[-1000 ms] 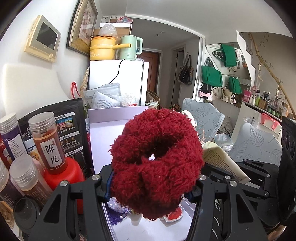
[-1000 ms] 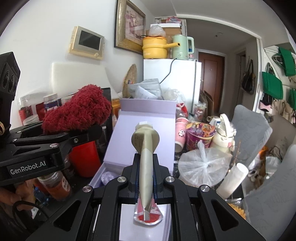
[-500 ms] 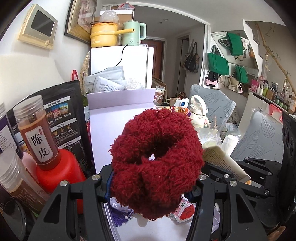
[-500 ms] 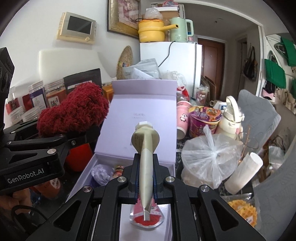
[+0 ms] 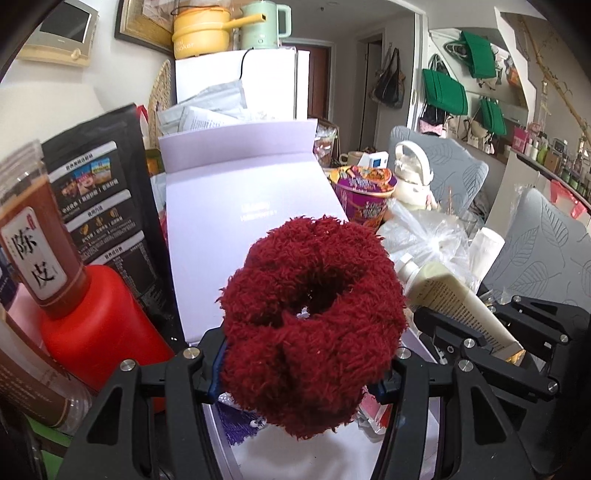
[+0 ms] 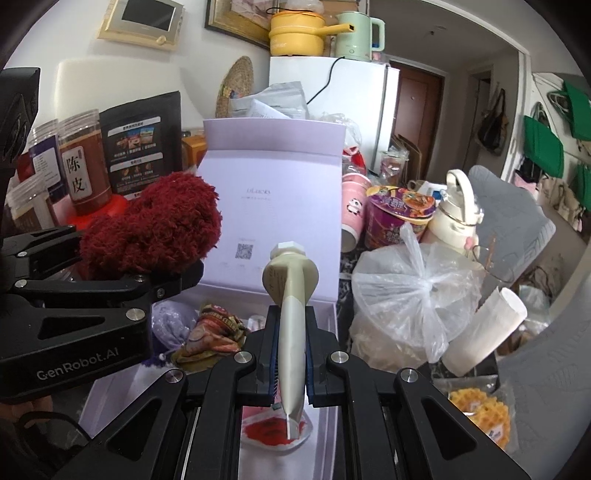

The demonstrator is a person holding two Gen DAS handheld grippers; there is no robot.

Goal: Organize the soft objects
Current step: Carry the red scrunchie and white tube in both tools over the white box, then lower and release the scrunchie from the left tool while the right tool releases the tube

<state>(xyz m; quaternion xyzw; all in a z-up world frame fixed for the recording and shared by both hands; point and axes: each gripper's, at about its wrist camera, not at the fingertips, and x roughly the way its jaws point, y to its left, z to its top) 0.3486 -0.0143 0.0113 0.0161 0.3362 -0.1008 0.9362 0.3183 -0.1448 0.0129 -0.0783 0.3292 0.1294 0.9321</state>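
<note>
- A lavender box (image 6: pixel 207 384) is seen in the middle of a crowded table, its lid (image 6: pixel 273 206) standing upright at the far side. Both grippers are held above its open compartment.
- A white fridge (image 6: pixel 354 107) stands behind the box, with a yellow pot (image 6: pixel 295 33) and a pale green kettle (image 6: pixel 356 35) on top.
- A knotted clear plastic bag (image 6: pixel 413 295) lies just right of the box; an instant noodle cup (image 6: pixel 397 218) and a cream flask (image 6: pixel 456 218) are behind it.
- A black pouch (image 5: pixel 107 206), a red container (image 5: pixel 99 325) and a jar of brown contents (image 5: pixel 33 236) are crowded at the box's left.
- The left gripper (image 5: pixel 306 369) is closed partway on a fluffy dark red scrunchie (image 5: pixel 314 317), which is pinched at its lower edge between the pads and bulges above them. In the right wrist view the scrunchie (image 6: pixel 155 229) is seen over the left part of the box.
- The right gripper (image 6: pixel 290 373) is clamped narrow on a beige squeeze tube (image 6: pixel 291 314), cap pointing away, crimped end toward the camera.
- Inside the box, a purple soft item (image 6: pixel 170 325), a crumpled snack wrapper (image 6: pixel 218 332) and a red-and-clear sachet (image 6: pixel 266 432) are noted; the sachet lies directly under the tube.
</note>
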